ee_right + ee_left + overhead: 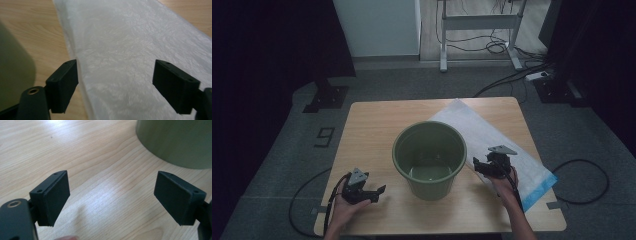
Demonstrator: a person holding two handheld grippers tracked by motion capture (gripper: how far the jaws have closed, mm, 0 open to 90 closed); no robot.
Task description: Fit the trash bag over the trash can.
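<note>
We find the left gripper near the table's front left corner, jaws spread wide with only bare wood between them, pointing toward the green bucket and clear of it. The right gripper hangs near the front right edge, just beside the bucket, jaws wide over the white plastic bag; nothing is pinched between them. The bag lies flat, running from behind the bucket toward the front right corner, where it ends in a blue strip. The bucket stands upright at the table's middle, between the two grippers, its wall right beside the bag's near edge. We see no label on bucket or bag.

The table is pale wood grain. Beyond it lie grey carpet, a marking reading "9" on the floor left of the table, loose cables, a white desk frame and a pale cabinet.
</note>
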